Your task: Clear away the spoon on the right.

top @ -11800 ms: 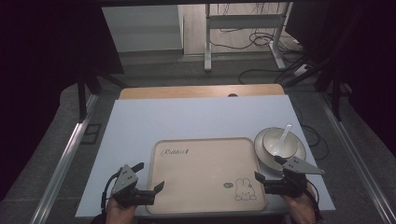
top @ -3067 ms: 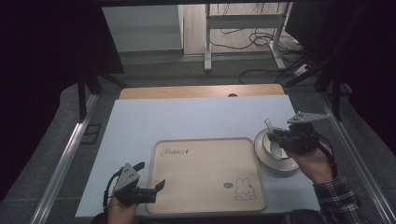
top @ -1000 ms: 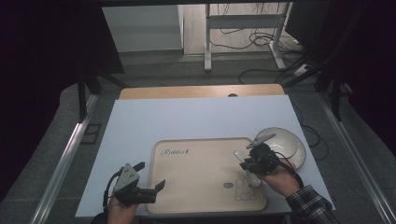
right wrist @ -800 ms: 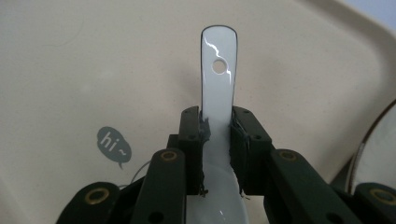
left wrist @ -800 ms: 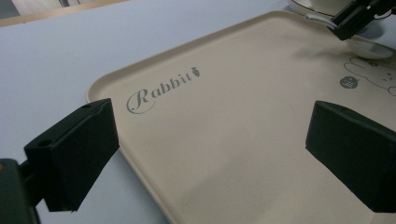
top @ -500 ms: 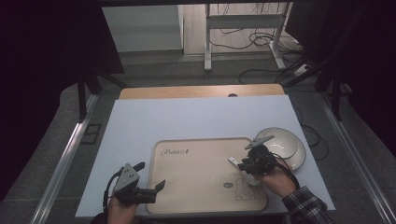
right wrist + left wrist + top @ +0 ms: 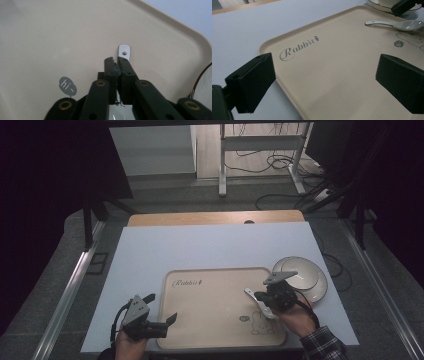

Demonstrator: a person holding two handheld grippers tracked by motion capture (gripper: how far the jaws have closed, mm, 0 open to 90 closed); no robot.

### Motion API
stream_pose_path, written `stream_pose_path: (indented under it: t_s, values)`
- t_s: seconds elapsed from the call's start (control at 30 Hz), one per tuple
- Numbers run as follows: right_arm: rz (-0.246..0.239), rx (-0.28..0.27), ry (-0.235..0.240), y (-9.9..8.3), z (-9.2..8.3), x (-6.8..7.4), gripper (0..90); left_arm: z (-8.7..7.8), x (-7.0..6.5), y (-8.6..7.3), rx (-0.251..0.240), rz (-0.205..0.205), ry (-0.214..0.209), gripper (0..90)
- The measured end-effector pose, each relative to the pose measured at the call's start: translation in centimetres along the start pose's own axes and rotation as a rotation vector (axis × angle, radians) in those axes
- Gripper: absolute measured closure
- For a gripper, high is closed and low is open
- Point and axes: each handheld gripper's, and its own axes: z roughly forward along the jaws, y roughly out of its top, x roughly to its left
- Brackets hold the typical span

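— Where is the white spoon (image 7: 258, 304) being seen, and by what is it being held?

— It is being held low over the right part of the beige tray (image 7: 210, 320), beside the printed rabbit, its handle pointing up the tray towards the bowl. The right gripper (image 7: 264, 303) is being kept clamped on the handle: its jaws have just been closing and are now pressed together on it, the handle's end (image 7: 124, 51) sticking out past the tips.

— What is being noted as changed?

— At the start the spoon was being seen inside the white bowl (image 7: 302, 275) at the tray's right. Three seconds back the right gripper was being held over that bowl; since then it has been brought across onto the tray. In the left gripper view the spoon (image 7: 397, 24) is being shown lying flat on the tray's surface.

— And the containers?

— The bowl is being left on the table (image 7: 210, 245), just beside the tray's right edge; nothing is being seen in it. The tray is being occupied by the spoon.

— The other gripper?

— The left gripper (image 7: 160, 312) is being held at the tray's near left corner, unmoved, its jaws standing wide apart with nothing between them.
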Motion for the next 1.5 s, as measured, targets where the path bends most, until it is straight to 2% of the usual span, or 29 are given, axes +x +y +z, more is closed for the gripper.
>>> stream_pose_path:
  t_s: [0.17,0.4,0.47,0.7,1.3,1.5]
  values:
    - [-0.007,-0.009,-0.001,-0.3,0.5,0.3,90.0,0.0,0.0,0.0,0.001,0.000,-0.001,2.5]
    - [-0.051,0.000,-0.020,-0.8,1.1,0.9,90.0,0.0,-0.1,0.0,0.000,0.004,-0.002,2.5]
    - [-0.071,0.008,-0.035,-1.0,1.4,1.2,90.0,-0.1,0.0,0.0,0.000,0.006,0.000,2.5]
    - [-0.081,0.037,-0.046,-1.2,2.1,1.1,90.0,-0.1,0.0,0.0,-0.001,0.006,0.000,2.5]
    - [-0.020,0.036,-0.076,-1.7,2.2,-0.7,90.0,-0.1,0.0,0.0,-0.002,0.008,0.000,2.5]
    - [-0.010,0.033,-0.071,-1.7,2.1,-0.8,89.9,-0.1,-0.1,0.0,-0.002,0.008,0.000,2.5]
